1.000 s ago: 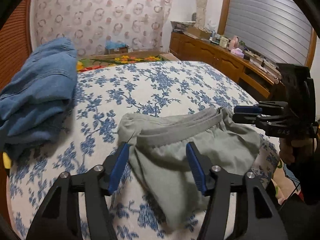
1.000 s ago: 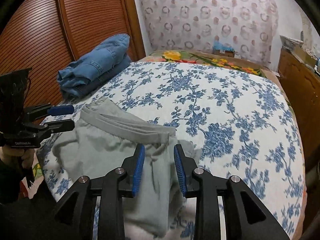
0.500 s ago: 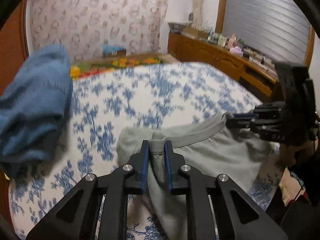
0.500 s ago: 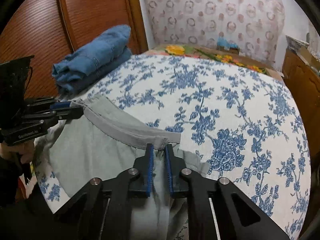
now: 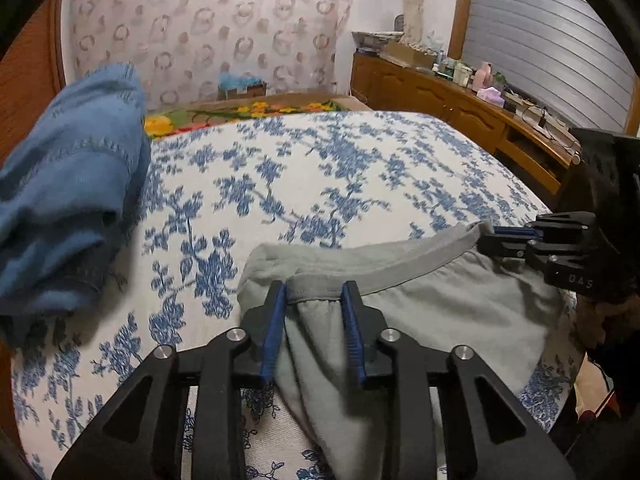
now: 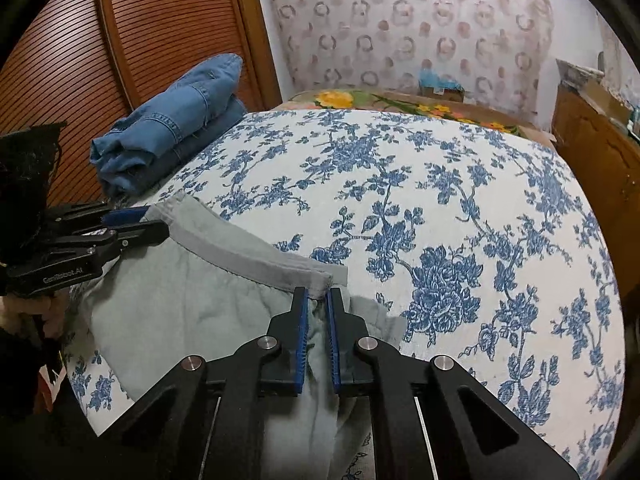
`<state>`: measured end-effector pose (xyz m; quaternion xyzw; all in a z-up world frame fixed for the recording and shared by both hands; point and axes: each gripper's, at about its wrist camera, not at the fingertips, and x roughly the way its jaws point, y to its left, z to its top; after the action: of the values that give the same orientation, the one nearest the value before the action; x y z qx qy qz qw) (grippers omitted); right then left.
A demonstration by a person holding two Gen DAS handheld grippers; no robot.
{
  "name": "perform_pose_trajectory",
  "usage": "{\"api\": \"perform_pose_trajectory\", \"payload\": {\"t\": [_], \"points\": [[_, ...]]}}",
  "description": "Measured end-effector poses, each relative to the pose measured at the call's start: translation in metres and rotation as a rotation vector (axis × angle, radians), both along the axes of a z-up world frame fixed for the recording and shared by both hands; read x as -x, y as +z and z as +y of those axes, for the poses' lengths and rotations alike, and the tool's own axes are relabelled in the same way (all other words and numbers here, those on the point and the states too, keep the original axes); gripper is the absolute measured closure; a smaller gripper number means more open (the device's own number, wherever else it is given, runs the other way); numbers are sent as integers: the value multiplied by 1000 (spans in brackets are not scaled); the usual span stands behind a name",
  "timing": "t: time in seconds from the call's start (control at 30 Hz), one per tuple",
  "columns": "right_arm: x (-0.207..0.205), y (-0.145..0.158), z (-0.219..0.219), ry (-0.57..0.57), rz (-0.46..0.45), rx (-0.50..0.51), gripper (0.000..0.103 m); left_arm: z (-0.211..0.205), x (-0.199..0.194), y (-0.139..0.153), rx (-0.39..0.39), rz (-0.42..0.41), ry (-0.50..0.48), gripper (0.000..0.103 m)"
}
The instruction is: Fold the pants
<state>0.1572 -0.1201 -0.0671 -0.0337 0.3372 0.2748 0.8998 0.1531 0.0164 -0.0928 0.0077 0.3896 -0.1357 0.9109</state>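
Note:
Grey-green pants (image 5: 432, 312) lie at the near edge of the bed, waistband (image 5: 384, 268) toward the far side, legs hanging over the edge. My left gripper (image 5: 314, 296) straddles the waistband's left end, jaws a hand's width apart with cloth between them. In the right wrist view it (image 6: 144, 226) touches that same corner. My right gripper (image 6: 316, 300) is shut on the waistband's right end (image 6: 320, 280). In the left wrist view it (image 5: 496, 238) pinches that corner. The pants (image 6: 192, 304) spread between both grippers.
The bed has a white cover with blue flowers (image 6: 420, 216). Folded blue jeans (image 6: 172, 120) are stacked at its far left, also in the left wrist view (image 5: 68, 184). A wooden louvred wardrobe (image 6: 100, 52) stands left, a wooden dresser (image 5: 460, 100) right.
Both grippers closed onto the waistband ends half a second ago. Since then my left gripper's jaws have spread apart again; the right stays shut. The waistband is stretched out between them.

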Motion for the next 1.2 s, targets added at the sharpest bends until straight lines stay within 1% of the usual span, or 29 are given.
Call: {"api": "perform_pose_trajectory", "payload": {"t": [0.07,0.1,0.13,0.17,0.27,0.3,0.33,0.47,0.53,0.6,0.63,0.7,0.8,0.9,1.03,1.2], "points": [[-2,1,1,0,0,-3,95,2,0,0,8,5,4,67],[-2,1,1,-1,-1,-2,95,2,0,0,3,3,7,61],[-1,1,2,-3,-3,1,95,1,-1,0,-6,1,11,53],[-2,0,1,-2,-5,1,92,1,-2,-1,-10,3,10,50],[1,0,2,-2,-11,7,92,0,-5,-4,-20,25,11,46],[2,0,2,-4,-15,13,92,-1,-5,-5,-30,28,19,41],[2,0,3,-4,-18,18,92,-1,-5,-5,-38,28,26,40],[3,2,2,-22,-32,32,92,-4,-6,-6,-60,38,28,38],[6,5,-1,-28,-32,23,90,-5,-7,-8,-69,45,29,35],[12,10,-6,-39,-41,19,80,-4,-9,-9,-67,55,30,35],[16,12,-9,-40,-48,16,77,-3,-9,-9,-64,57,30,35],[24,14,-15,-38,-49,8,64,-2,-10,-10,-52,65,29,35],[32,10,-21,-47,-37,18,59,1,-11,-11,-43,74,37,31],[32,6,-26,-53,-12,29,55,-1,-11,-11,-45,73,36,31],[21,-2,-28,-75,32,40,55,-1,-11,-10,-47,73,36,31],[14,0,-21,-68,41,46,55,-1,-11,-11,-44,73,36,31]]}}
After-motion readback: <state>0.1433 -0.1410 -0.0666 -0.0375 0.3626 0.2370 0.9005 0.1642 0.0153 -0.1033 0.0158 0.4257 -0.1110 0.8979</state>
